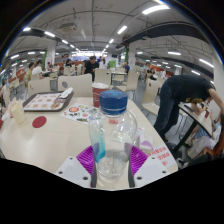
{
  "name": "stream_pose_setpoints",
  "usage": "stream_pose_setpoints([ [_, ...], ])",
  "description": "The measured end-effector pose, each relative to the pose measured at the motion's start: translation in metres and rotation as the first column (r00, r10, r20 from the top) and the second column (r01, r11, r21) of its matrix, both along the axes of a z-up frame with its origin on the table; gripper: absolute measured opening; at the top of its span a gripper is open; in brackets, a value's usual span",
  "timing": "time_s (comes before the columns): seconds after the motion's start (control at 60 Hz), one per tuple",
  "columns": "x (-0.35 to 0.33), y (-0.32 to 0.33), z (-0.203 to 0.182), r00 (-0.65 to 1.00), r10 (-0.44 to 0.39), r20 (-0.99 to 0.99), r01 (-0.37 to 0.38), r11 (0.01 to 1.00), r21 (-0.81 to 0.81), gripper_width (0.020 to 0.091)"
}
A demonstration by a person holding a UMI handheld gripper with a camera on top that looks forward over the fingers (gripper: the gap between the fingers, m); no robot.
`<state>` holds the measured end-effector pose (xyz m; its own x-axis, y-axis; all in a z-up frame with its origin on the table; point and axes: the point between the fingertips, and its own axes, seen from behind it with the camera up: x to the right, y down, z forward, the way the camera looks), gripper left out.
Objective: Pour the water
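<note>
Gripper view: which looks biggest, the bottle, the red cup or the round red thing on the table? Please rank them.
1. Bottle, held between the fingers; nearness to the camera inflates it.
2. Red cup, beyond the bottle.
3. Red disc, smallest.

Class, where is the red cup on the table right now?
In the gripper view, the red cup stands on the white table, just beyond the water bottle held between the gripper fingers.

Lighting: bright ceiling strip lights, glare on white table. Strong fisheye curvature outward; distant background soft.
</note>
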<state>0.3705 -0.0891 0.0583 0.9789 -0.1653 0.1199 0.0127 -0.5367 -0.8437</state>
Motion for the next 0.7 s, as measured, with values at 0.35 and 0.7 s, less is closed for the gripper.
stream_pose_setpoints([
  [0.35, -0.077, 0.084, 0.147, 0.832, 0.027, 0.555, -0.045, 0.999, 0.018, 0.0422],
  [0.7, -0.273, 0.184, 0.191, 0.051, 0.264, 0.963, -0.154, 0.955, -0.254, 0.042],
])
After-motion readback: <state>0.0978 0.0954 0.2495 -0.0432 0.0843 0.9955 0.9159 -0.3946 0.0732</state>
